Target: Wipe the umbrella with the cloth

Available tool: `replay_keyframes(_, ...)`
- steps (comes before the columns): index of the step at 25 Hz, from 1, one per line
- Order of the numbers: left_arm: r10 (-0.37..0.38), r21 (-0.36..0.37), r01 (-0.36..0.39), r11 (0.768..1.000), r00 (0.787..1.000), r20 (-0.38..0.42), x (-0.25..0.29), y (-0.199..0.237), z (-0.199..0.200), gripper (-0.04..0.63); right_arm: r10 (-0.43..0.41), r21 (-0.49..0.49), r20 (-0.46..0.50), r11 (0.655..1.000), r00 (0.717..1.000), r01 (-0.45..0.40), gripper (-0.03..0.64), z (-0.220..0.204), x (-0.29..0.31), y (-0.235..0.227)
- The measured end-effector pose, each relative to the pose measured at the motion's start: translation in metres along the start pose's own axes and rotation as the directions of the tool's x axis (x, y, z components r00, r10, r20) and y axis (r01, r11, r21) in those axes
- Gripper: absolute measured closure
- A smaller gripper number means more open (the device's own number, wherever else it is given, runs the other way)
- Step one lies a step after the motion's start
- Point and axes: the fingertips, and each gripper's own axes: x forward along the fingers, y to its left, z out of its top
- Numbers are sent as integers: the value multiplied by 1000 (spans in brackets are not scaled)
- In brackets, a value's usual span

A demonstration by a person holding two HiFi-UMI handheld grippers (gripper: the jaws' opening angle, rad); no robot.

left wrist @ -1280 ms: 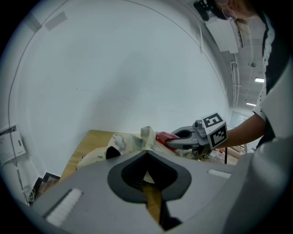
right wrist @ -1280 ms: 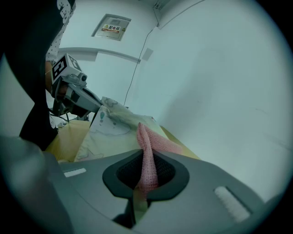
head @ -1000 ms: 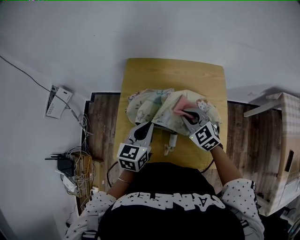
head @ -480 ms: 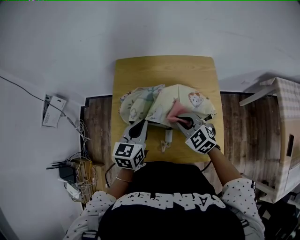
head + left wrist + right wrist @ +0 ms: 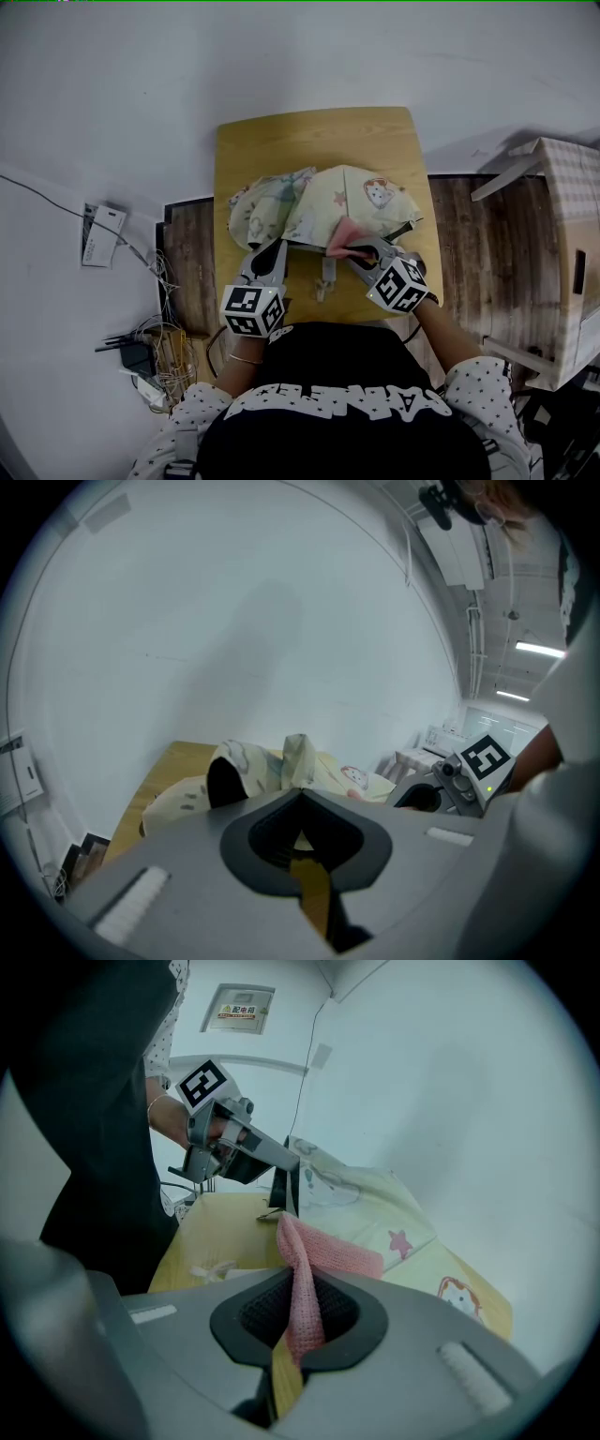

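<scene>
The umbrella (image 5: 328,202) lies half collapsed on the middle of the small wooden table (image 5: 309,141). Its cream canopy, printed with cartoon figures and a star, is crumpled into folds. The pink cloth (image 5: 343,234) rests on the canopy's near edge, on the side toward your right.

Your right gripper (image 5: 354,251) has its jaws closed on that cloth. In the right gripper view the knitted pink cloth (image 5: 305,1279) runs up out of the pinch and drapes forward onto the umbrella (image 5: 403,1232).

Your left gripper (image 5: 278,244) sits at the near left edge of the canopy with its jaws together. They are pinched on a fold of the umbrella fabric (image 5: 298,759), which stands up just beyond the tips. From the right gripper view, the left gripper (image 5: 283,1185) meets the canopy's raised rim in the same way.

Between the two grippers, a pale strap (image 5: 323,281) lies on bare table just in front of the canopy.

Beyond the table, a wooden floor (image 5: 192,253) shows on both sides. There is a tangle of cables (image 5: 141,356) to your left and a cardboard box (image 5: 572,244) to your right.
</scene>
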Motion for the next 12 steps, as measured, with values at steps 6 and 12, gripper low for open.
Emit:
replay_keyframes(6,-9,7,9,1000,1000,1,0,-5,1,597,44,11,-8,999,999,-43,583,-6,-3,18)
replay_keyframes(12,-17,12,17,1000,1000,-3,2,-5,1,597,96,18,-2,995,995,-96,583,-8,-8,30)
